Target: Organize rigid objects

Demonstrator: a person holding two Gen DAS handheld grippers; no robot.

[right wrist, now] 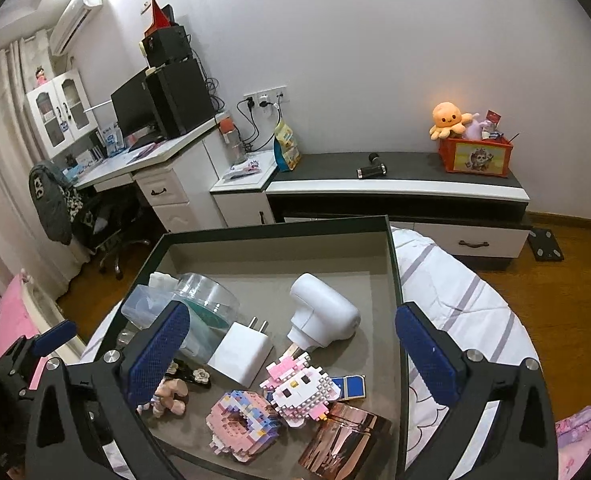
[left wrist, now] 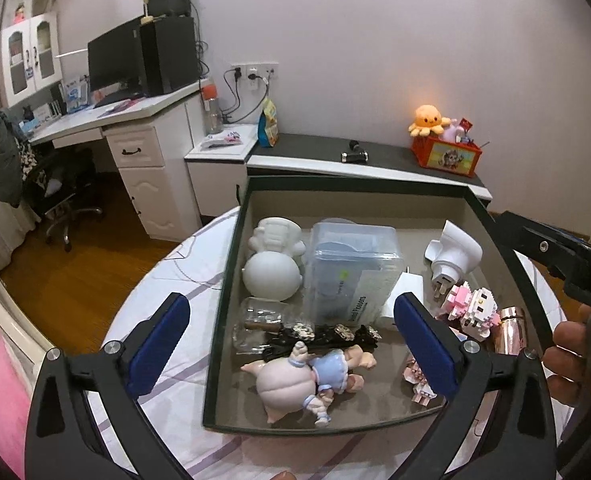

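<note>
A dark-rimmed tray (left wrist: 222, 304) lies on a bed and holds small objects. In the left wrist view a pink pig figurine (left wrist: 295, 380) lies nearest, behind it a black hair clip (left wrist: 323, 336), a white figurine (left wrist: 273, 268) and a clear plastic box (left wrist: 351, 268). My left gripper (left wrist: 291, 312) hovers open above the pig, touching nothing. In the right wrist view the tray (right wrist: 398, 300) shows a white charger (right wrist: 241, 350), a white plug adapter (right wrist: 323, 316), a block kitty (right wrist: 303, 390), a block donut (right wrist: 239, 420) and a rose-gold cylinder (right wrist: 343, 444). My right gripper (right wrist: 293, 320) stands open over them, empty.
The bed sheet (right wrist: 463, 304) is white with purple stripes. Beyond the tray stand a low dark-topped cabinet (right wrist: 395, 180) with a red toy box (right wrist: 477, 156), and a white desk (left wrist: 135, 120) with a monitor and an office chair (left wrist: 59, 192). A hand (left wrist: 567, 364) holds the right gripper.
</note>
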